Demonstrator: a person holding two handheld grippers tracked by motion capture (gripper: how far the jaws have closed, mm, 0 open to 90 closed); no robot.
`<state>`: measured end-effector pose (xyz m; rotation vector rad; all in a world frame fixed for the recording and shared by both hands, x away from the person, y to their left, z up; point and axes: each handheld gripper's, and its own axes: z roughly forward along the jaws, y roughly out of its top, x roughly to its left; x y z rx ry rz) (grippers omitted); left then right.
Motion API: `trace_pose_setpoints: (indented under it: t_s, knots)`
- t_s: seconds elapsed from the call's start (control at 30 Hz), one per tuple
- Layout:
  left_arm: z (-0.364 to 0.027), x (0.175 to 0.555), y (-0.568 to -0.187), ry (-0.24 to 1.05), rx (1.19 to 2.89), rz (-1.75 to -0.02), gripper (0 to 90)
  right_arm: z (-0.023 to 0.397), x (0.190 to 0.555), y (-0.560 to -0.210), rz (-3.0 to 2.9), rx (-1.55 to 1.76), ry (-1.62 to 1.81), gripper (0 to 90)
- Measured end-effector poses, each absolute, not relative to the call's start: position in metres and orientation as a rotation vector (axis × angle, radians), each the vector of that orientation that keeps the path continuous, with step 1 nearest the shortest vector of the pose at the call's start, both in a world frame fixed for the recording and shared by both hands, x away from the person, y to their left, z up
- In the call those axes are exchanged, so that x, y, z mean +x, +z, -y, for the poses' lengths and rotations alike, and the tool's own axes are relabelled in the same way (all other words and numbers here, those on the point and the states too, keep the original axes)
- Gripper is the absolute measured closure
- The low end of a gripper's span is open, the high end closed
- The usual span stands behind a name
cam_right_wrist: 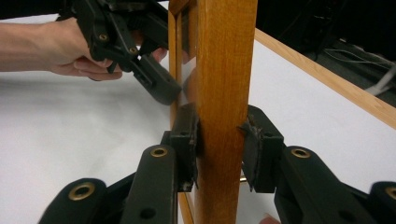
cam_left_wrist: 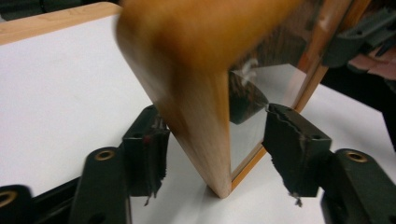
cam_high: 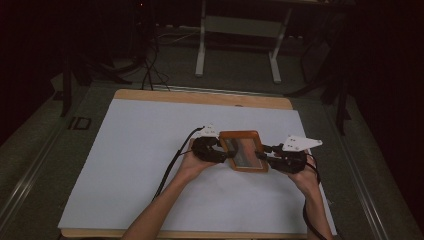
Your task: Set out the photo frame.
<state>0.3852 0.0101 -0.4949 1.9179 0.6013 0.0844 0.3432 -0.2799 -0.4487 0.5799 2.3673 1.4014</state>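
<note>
Gripping nothing yet, the left gripper straddles the nine-o'clock edge of a wooden-framed mirror, which stands a little right of centre on the white sheet covering the wooden table. In the left gripper view its two black jaws sit apart on either side of the frame's corner, gaps showing on both sides, so they are open around the wood without pressing it. That frame edge is blurred near the top and cut off by the picture's upper border, and the glass shows just a dim reflection that is hard to make out. No brand, label or writing can be read anywhere. From the high view the left forearm rises from six o'clock toward one o'clock, hand wrapped around the gripper body, its cable trailing back toward seven o'clock. At three o'clock of the mirror, the right gripper is clamped on the frame; the right gripper view shows both pads pressed against the upright wooden bar, whose top and bottom run out of the picture. The right forearm comes up from five o'clock, a grey three-cornered plate above that hand.
</note>
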Motion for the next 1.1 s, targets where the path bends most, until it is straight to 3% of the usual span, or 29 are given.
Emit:
trace_pose_setpoints:
  t_s: [0.53, 0.83, 1.0, 1.1]
  knots:
    - [-0.009, 0.383, -0.491, 0.142, 1.922, -0.65, 65.1, 0.293, 0.349, -0.453, -2.359, 0.783, 1.343, 67.3]
    - [-0.009, 0.384, -0.492, 0.118, 1.912, -0.634, 64.3, 0.294, 0.348, -0.453, -2.366, 0.772, 1.35, 67.6]
    - [0.001, 0.386, -0.494, 0.099, 1.896, -0.603, 49.2, 0.29, 0.346, -0.452, -2.367, 0.698, 1.334, 67.9]
    - [0.003, 0.386, -0.494, 0.094, 1.888, -0.591, 46.2, 0.289, 0.345, -0.451, -2.373, 0.672, 1.318, 67.8]
